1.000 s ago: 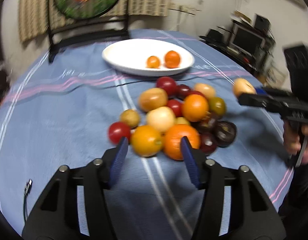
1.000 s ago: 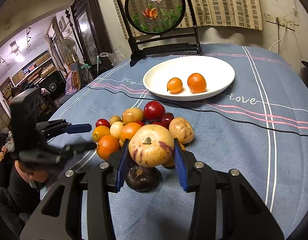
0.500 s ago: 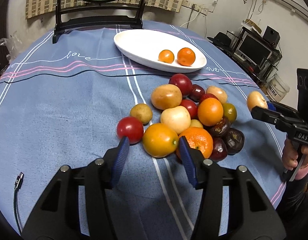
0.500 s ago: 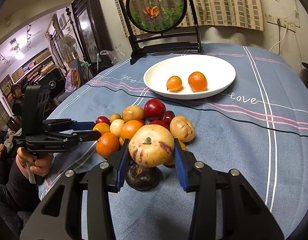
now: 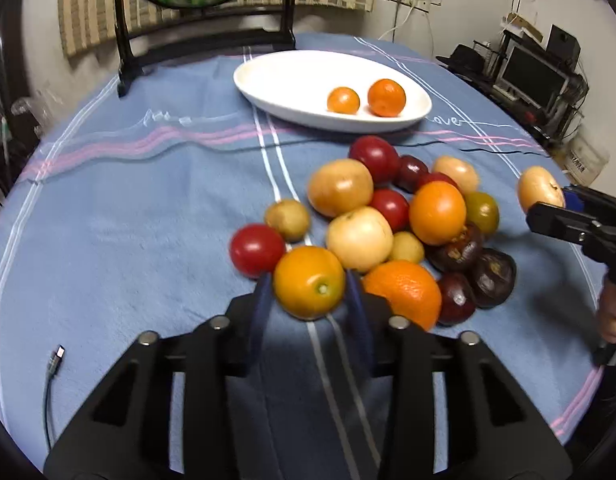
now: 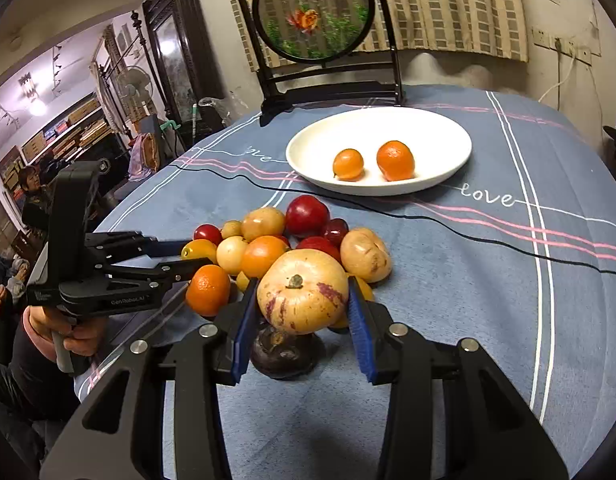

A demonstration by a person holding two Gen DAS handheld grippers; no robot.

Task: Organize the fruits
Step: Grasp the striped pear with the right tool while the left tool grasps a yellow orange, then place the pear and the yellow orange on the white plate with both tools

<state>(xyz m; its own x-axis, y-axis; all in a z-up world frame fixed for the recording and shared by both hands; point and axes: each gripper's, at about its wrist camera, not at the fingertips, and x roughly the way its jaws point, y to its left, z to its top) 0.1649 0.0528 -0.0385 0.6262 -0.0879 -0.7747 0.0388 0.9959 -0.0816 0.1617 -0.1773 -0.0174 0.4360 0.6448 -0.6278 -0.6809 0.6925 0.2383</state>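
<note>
Gripping fruit: left tongs (image 5: 308, 292) an orange (image 5: 309, 282), right tongs (image 6: 302, 312) a pale melon (image 6: 302, 292).

Two low, close wrist views from opposite sides, sharing fruit pile (image 5: 391, 232) and plate (image 6: 447, 160)

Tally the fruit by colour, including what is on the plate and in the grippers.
orange fruit: 5
red fruit: 4
dark purple or maroon fruit: 4
tan or pale yellow fruit: 6
olive-green fruit: 1
Total: 20
</note>
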